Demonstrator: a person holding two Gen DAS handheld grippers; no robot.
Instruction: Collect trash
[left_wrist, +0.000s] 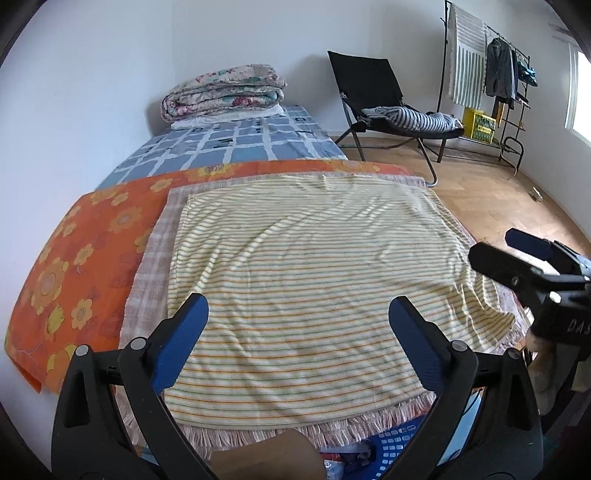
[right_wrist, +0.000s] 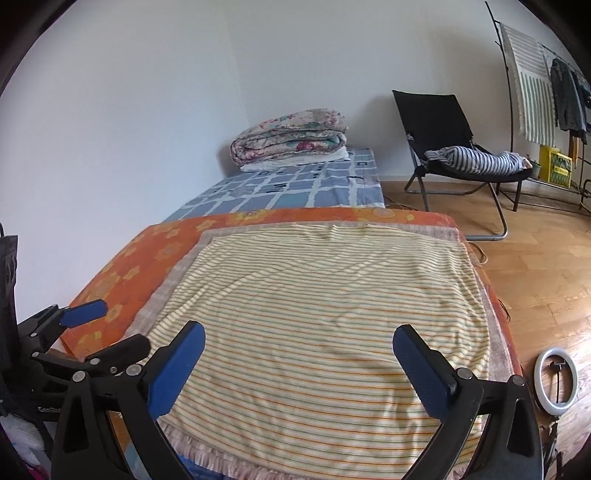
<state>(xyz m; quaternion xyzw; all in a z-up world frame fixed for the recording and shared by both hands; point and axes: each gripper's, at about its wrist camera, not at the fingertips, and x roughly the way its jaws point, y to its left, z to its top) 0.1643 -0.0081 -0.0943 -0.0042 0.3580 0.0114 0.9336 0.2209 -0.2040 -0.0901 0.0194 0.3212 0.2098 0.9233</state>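
The left gripper is built of matte black plastic: two curved arms that taper upward, each tipped with a rounded rectangular pad of blue, finely textured rubber. A round silver screw head sits at each pivot, two to a side. The right gripper has the same black arms, blue pads and silver pivot screws. Seen from the left wrist view, its black body carries pale raised letters, partly cut off at the frame edge. In the right wrist view, small white lettering shows on the other gripper's black housing, too blurred to read.
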